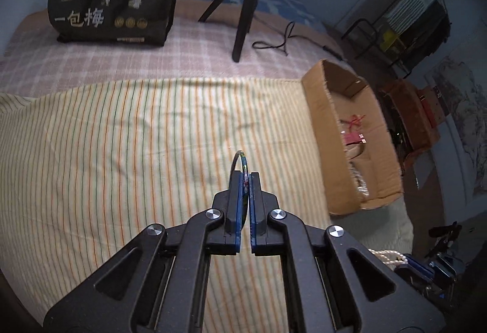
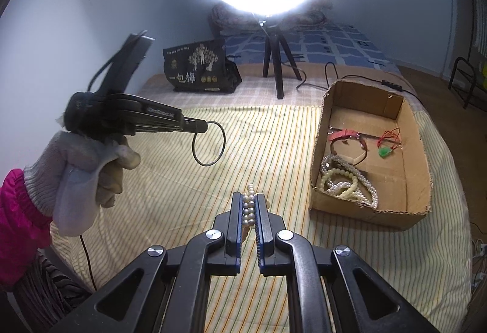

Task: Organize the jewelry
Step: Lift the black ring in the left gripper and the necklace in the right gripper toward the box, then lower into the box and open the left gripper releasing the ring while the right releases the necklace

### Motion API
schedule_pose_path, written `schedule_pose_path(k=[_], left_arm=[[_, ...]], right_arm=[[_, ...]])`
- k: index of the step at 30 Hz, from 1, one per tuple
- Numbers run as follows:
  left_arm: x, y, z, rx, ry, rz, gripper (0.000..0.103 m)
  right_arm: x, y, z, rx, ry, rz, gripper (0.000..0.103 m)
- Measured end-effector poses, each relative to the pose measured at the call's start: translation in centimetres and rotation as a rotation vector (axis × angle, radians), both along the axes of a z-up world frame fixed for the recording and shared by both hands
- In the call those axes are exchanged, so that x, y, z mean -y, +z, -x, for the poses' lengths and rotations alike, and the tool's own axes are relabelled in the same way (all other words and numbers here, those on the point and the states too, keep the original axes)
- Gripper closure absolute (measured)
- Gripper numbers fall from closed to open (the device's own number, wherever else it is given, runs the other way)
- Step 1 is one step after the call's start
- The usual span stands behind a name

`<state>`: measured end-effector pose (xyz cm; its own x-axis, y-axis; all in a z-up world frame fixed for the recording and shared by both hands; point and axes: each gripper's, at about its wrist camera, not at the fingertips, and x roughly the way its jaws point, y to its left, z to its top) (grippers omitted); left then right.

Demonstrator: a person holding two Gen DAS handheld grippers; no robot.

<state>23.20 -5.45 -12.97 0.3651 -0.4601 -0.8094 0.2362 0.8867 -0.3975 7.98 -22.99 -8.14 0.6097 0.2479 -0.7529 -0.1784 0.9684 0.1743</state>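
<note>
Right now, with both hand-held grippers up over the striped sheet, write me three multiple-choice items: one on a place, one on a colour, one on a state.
1. Where does the cardboard box stand?
A. On the striped sheet, right of the grippers
B. On the floor
C. On top of the black bag

2. What colour is the pendant in the box?
A. Blue
B. Green
C. Orange

3. What is the left hand-held gripper doing?
A. Open and empty
B. Shut on a pearl strand
C. Shut on the thin ring bangle

Answers:
1 A: the right wrist view shows the box resting on the sheet at the right.
2 B: a green piece lies by red cord on the box floor.
3 C: the bangle hangs from its closed tips, while the right hand-held gripper clamps the pearl strand.
</note>
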Motion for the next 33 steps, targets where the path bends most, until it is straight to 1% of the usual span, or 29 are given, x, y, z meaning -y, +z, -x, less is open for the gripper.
schedule_pose_path(k=[4, 7, 12, 17, 22, 25, 29, 33], left_arm=[[0.0, 2.6, 1.8, 0.029, -0.004, 0.06, 0.102], [0.7, 3.8, 2.5, 0.049, -0.012, 0.091, 0.102], [2.5, 5.4, 3.7, 0.068, -0.047, 0.116, 0.102], [4.9, 6.6, 3.7, 0.099, -0.078, 0.104, 0.102], [7.1, 7.9, 2.8, 0.122, -0.107, 0.11, 0.102], [8.7, 8.7, 2.0, 0.147, -0.125, 0.097, 0.102], [10.7, 8.8, 0.6, 0.154, -0.14, 0.093, 0.102], [12.7, 8.1, -1.2, 0.152, -0.148, 0.071, 0.102]], right_arm=[[1.1, 1.3, 0.7, 0.013, -0.015, -0.025, 0.098], [2.0, 2.5, 1.0, 0.025, -0.019, -0.031, 0.098], [4.0, 4.2, 1.0, 0.043, -0.035, -0.029, 0.098], [6.3, 5.7, 0.6, 0.062, -0.053, -0.011, 0.098], [8.8, 7.0, -0.2, 0.079, -0.082, 0.006, 0.098], [10.3, 7.5, -0.9, 0.091, -0.103, 0.017, 0.098], [11.9, 7.2, -2.3, 0.093, -0.121, 0.018, 0.098], [12.8, 6.1, -3.8, 0.073, -0.118, 0.019, 0.098]])
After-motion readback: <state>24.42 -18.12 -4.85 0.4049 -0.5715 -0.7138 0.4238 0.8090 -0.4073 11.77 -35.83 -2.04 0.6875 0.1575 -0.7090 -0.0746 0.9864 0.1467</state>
